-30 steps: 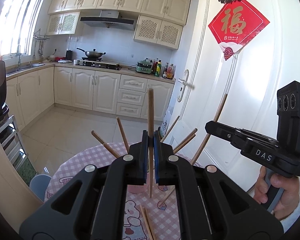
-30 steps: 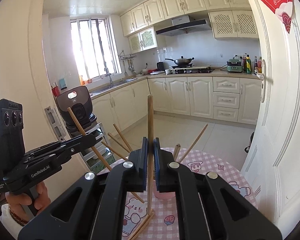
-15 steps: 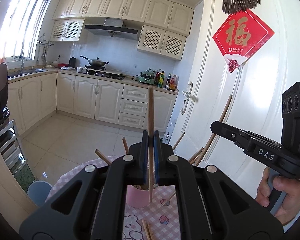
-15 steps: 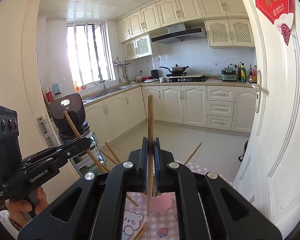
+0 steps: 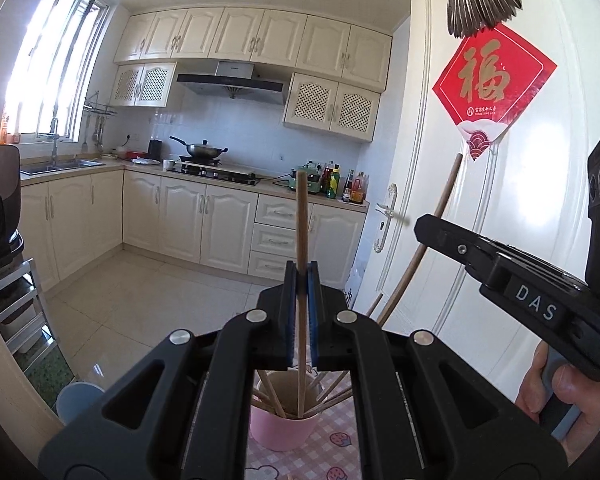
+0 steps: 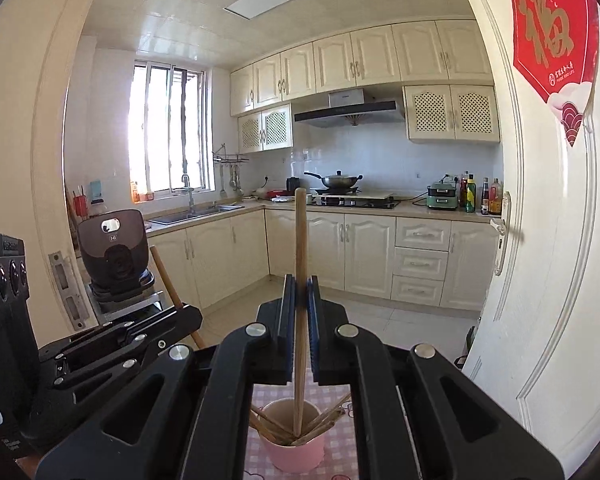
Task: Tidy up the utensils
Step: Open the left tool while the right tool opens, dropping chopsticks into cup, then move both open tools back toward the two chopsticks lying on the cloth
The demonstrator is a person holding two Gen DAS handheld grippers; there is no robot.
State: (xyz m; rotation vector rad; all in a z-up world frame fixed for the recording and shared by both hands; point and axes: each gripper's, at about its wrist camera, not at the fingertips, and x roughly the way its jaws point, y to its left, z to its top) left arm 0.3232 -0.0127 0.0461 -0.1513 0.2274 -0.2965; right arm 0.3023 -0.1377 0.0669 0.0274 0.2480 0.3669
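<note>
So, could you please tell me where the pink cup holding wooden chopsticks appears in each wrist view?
Left wrist view: pink cup at bottom centre, below the left gripper.
Right wrist view: pink cup at bottom centre, below the right gripper.
Shared landmark: the wok on the stove.

cup on table | chopsticks in cup | door right

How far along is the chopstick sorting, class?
Done: several chopsticks already lean inside the pink cup. In hand: the left gripper and right gripper each clamp one chopstick over it. Left: releasing those two; any others are out of view.
</note>
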